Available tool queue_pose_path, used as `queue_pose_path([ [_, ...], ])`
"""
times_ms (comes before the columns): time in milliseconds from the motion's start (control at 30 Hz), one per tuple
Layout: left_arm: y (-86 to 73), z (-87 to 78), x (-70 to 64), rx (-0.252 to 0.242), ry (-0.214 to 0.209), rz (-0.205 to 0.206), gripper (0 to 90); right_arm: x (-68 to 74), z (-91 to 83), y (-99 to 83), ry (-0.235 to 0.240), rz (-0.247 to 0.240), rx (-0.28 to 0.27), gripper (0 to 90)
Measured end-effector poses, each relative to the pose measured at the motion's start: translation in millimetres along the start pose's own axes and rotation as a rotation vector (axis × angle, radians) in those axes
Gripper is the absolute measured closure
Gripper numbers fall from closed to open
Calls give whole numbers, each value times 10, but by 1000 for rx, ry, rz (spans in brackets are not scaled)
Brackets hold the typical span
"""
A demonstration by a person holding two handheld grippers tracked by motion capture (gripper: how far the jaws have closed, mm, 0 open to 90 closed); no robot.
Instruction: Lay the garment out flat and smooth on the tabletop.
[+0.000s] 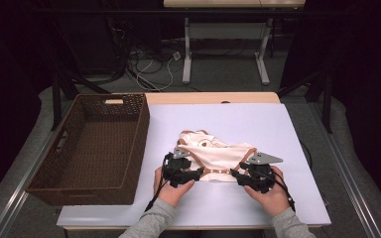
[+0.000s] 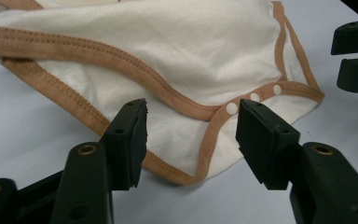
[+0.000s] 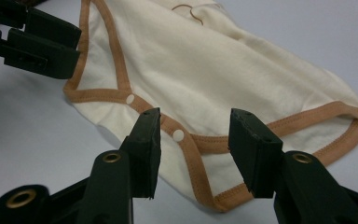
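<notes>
Both claws, left [image 2: 191,135] and right [image 3: 193,149], gape astride the bodysuit's [image 1: 218,156] near hem.

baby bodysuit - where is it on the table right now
In the high view the cream baby bodysuit lies flat mid-table on the white table, right of the wicker basket, its snap edge between the left gripper and right gripper.

Dim room, table evenly lit; high view soft, close-ups sharp.

Brown wicker basket [image 1: 92,148] at the white table's [image 1: 278,134] left side
</notes>
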State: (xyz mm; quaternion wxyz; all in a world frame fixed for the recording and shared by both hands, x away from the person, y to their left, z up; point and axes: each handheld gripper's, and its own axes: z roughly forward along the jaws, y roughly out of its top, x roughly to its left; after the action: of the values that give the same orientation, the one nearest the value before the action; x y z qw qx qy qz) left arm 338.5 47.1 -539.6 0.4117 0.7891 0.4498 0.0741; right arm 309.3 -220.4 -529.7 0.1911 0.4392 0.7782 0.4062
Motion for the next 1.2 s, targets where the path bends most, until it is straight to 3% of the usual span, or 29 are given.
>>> queue_pose_path([
  [100,-32,33,-5,20,-20,-31,496,14,23,-32,-5,-5,18,569],
  [467,-101,142,-69,87,-12,-47,578,2,146,-138,-22,7,88,644],
  [733,-122,160,-105,89,5,-10,674,-26,187,-147,-32,26,136,735],
  [1200,-126,156,-126,114,-8,9,893,10,192,-118,-30,42,171,888],
])
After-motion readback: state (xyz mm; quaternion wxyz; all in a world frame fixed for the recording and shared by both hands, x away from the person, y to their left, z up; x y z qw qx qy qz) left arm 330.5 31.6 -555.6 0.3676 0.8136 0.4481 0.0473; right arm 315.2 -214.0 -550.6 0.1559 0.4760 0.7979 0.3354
